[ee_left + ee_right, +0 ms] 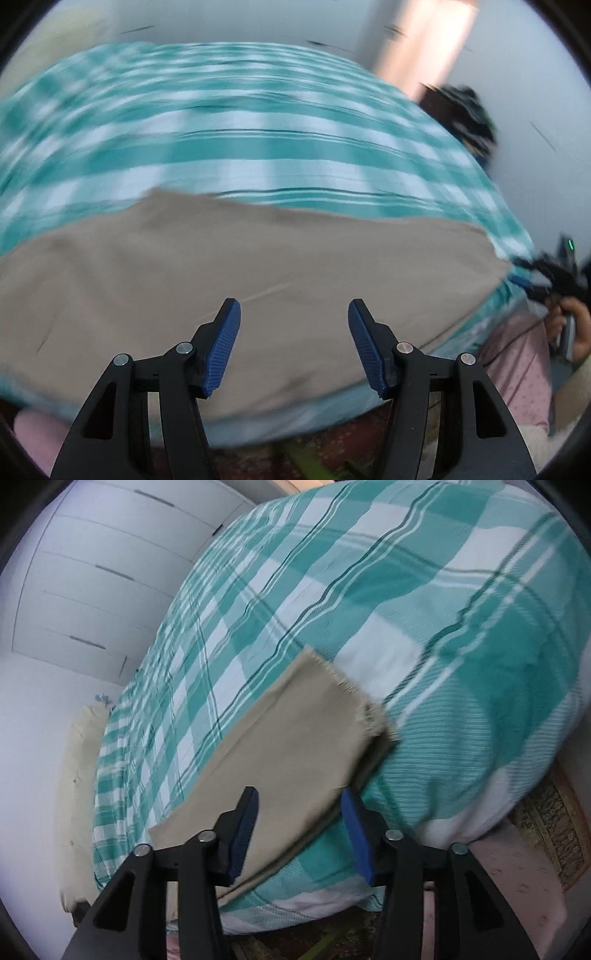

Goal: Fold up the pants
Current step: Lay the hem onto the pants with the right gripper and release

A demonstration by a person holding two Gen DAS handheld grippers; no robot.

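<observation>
Beige pants lie flat, folded lengthwise, on a bed with a teal-and-white checked cover. In the left wrist view my left gripper hovers over the beige cloth, open, with nothing between its blue pads. The right wrist view shows the pants running away from the camera, their frayed hems at the far end. My right gripper stands open above the near part of the pants, with no cloth pinched between its fingers. The left wrist view is motion-blurred.
White wardrobe doors stand beyond the bed. A cream pillow lies along the bed's left edge. A patterned rug covers the floor beside the bed. A hand on the other gripper and pink clothing show at the right.
</observation>
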